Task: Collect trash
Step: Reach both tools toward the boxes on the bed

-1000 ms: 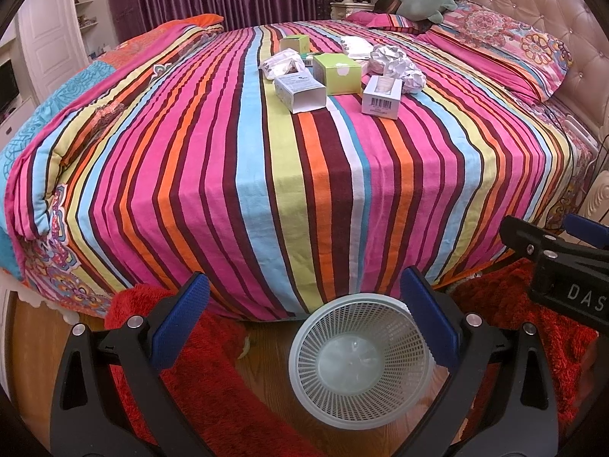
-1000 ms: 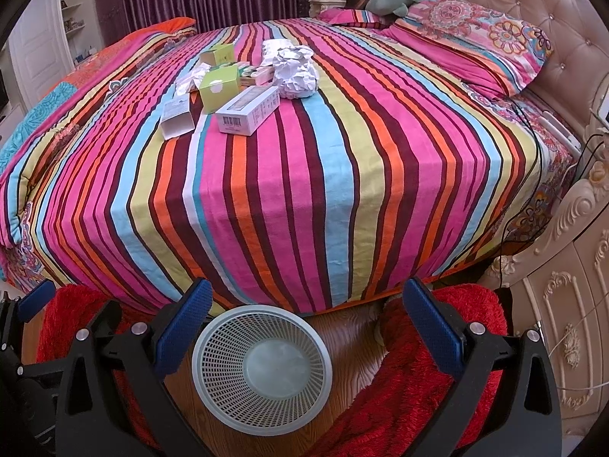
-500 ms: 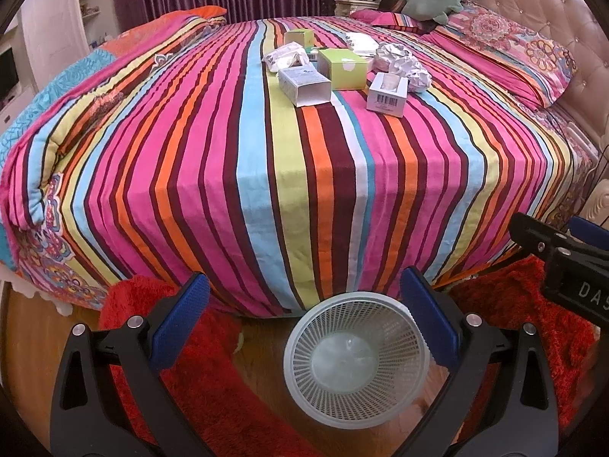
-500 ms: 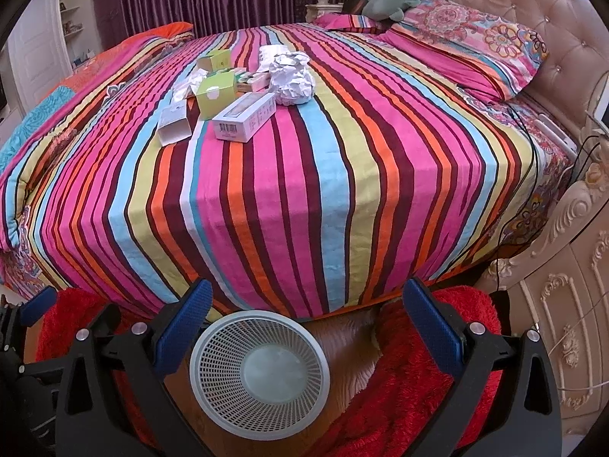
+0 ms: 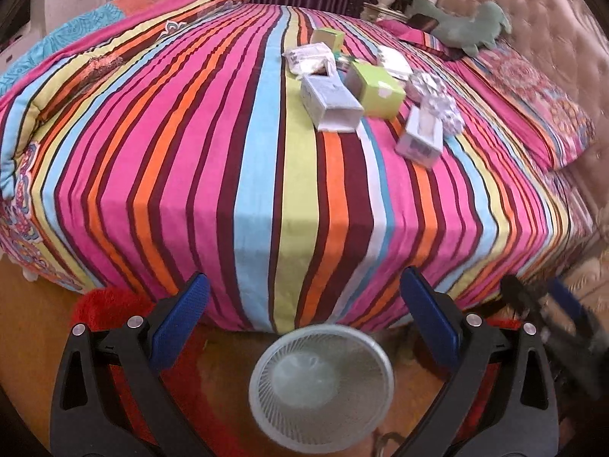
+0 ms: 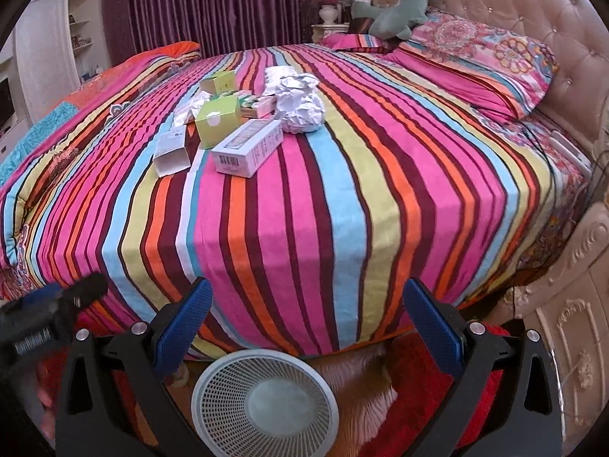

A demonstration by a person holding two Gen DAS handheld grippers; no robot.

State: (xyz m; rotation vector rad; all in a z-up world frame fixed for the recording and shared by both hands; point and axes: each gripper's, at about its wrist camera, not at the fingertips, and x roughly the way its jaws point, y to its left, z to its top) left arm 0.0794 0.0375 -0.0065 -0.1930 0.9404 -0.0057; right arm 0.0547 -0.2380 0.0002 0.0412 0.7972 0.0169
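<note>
Left wrist view: my left gripper point(image 5: 304, 304) hangs with jaws spread wide, empty, above the white mesh basket point(image 5: 321, 386) on the wood floor at the foot of the striped bedspread point(image 5: 266, 175). My right gripper point(image 6: 306, 306) is likewise parted and holds nothing. Trash sits well beyond the basket, up on the bedspread: a barcode box point(image 6: 247, 146), an open white box point(image 6: 172, 151), a green box point(image 6: 217, 122) and crumpled paper point(image 6: 298, 104), clustered together. A plush toy point(image 6: 396, 3) lies at the headboard.
</note>
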